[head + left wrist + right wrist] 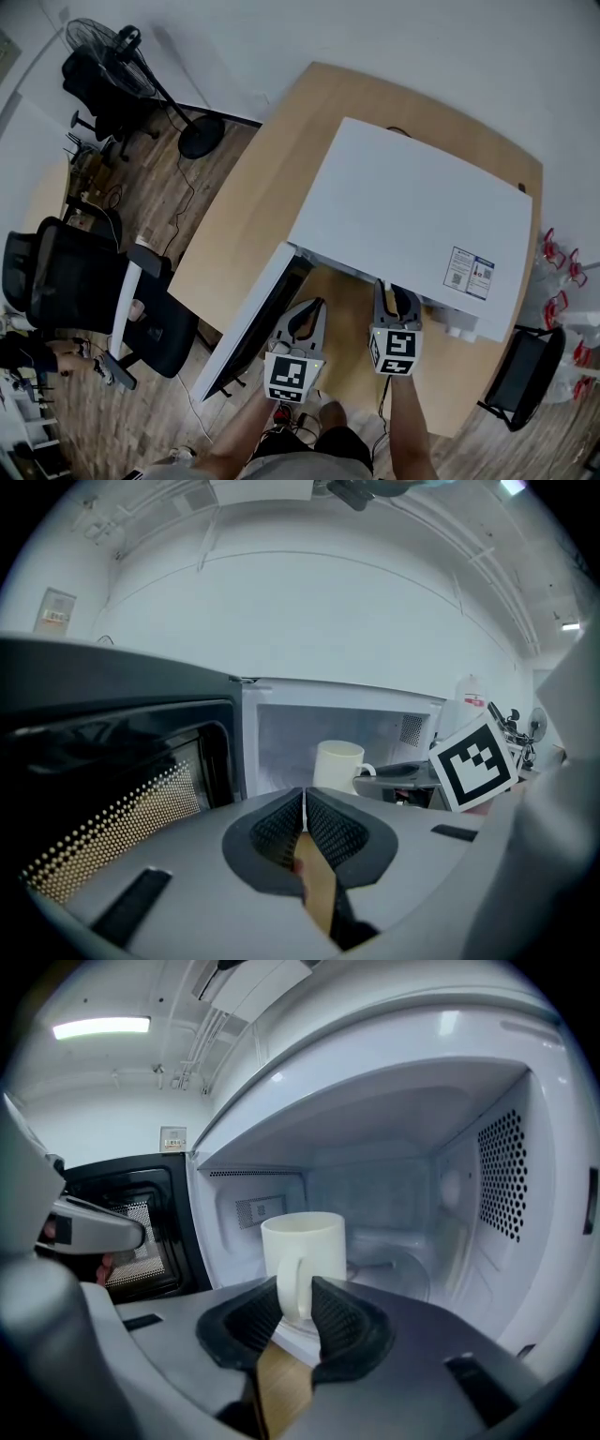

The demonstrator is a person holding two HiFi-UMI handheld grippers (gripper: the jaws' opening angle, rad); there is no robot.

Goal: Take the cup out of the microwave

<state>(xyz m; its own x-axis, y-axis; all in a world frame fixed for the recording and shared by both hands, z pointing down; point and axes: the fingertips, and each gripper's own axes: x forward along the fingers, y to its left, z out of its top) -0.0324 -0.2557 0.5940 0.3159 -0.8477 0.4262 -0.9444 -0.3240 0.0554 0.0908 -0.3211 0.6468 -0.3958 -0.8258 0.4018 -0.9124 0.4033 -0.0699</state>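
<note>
Right gripper: ribbed black pads pinch the handle of the cream ceramic cup, one pad on each side and touching it. The cup stands upright inside the cavity of the white box microwave, left of the cavity's middle.

Left gripper: jaws pressed together, nothing between them. It sits at the near side, just right of the open dark-windowed door.

Step in hand: the grasp, judged made. Next move calls for a small lift, then a level pull to the near side, clear of the cavity's lip and the door.
</note>
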